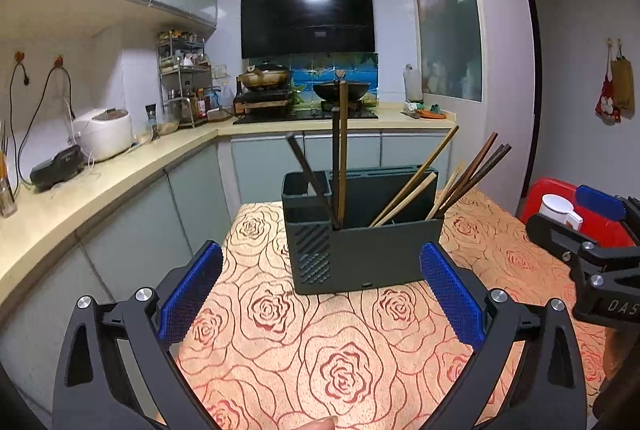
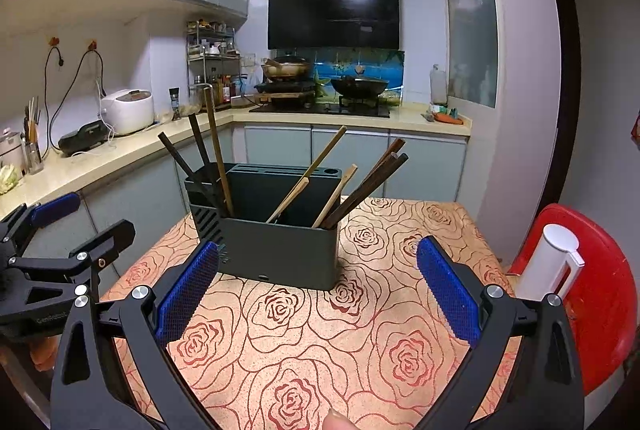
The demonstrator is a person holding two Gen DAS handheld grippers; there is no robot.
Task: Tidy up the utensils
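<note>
A dark grey utensil holder (image 1: 360,250) (image 2: 280,246) stands upright on the rose-patterned table. Several wooden chopsticks (image 1: 340,158) (image 2: 212,150) stand in its left compartment. More chopsticks (image 1: 468,178) (image 2: 360,182) lean rightward out of its right compartment. My left gripper (image 1: 320,254) is open just short of the holder, its blue pads (image 1: 192,290) wide apart with nothing between them. In the right wrist view my right gripper (image 2: 318,254) is likewise open and empty in front of the holder. Each gripper shows at the edge of the other's view: right gripper (image 1: 576,218), left gripper (image 2: 84,220).
The table's rose-patterned cloth (image 1: 328,342) (image 2: 304,342) reaches to the front. A red stool (image 2: 600,294) with a white bottle (image 2: 556,258) stands to the right. A counter (image 1: 100,182) with a rice cooker (image 1: 106,132) runs along the left; the stove (image 1: 308,110) is behind.
</note>
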